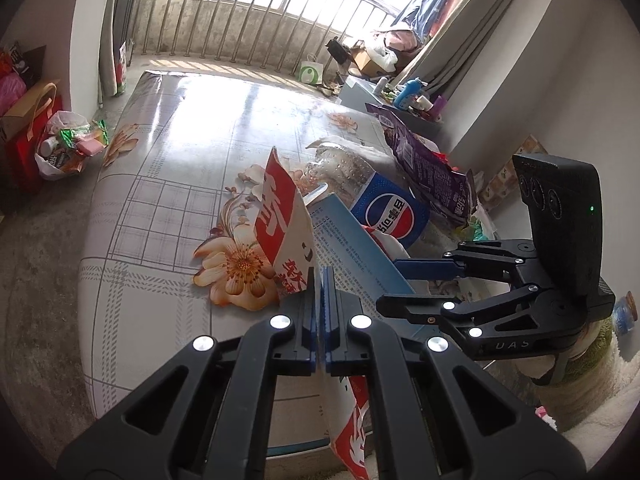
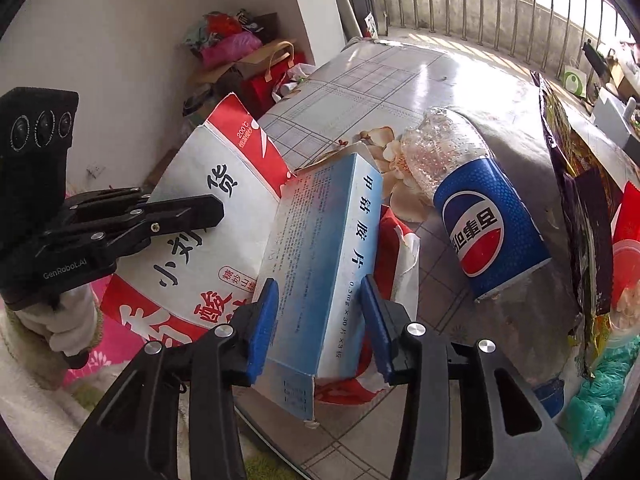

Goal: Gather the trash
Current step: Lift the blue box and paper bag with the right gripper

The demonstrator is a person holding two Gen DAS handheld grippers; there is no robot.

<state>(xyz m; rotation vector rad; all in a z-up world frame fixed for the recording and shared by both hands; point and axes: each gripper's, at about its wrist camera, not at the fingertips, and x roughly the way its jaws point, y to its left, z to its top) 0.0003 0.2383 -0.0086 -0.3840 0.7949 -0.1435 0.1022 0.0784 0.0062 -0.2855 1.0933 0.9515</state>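
Note:
My left gripper (image 1: 320, 276) is shut on the edge of a red and white paper bag (image 1: 284, 224), held upright above the table; the bag also shows in the right wrist view (image 2: 200, 216). My right gripper (image 2: 318, 300) is open, its blue pads on either side of a light blue medicine box (image 2: 324, 248), not clearly pressing it. The box leans on the bag; it shows in the left wrist view (image 1: 352, 248) too. A crushed Pepsi bottle (image 2: 480, 208) lies on the table right of the box. A purple snack wrapper (image 2: 572, 184) stands further right.
The table (image 1: 168, 200) has a floral, checked cover. A white bag of trash (image 1: 68, 148) and red gift bags (image 1: 28, 132) sit on the floor at left. Green plastic (image 2: 600, 392) lies at the table's right edge. Bottles and boxes crowd a far shelf (image 1: 404, 96).

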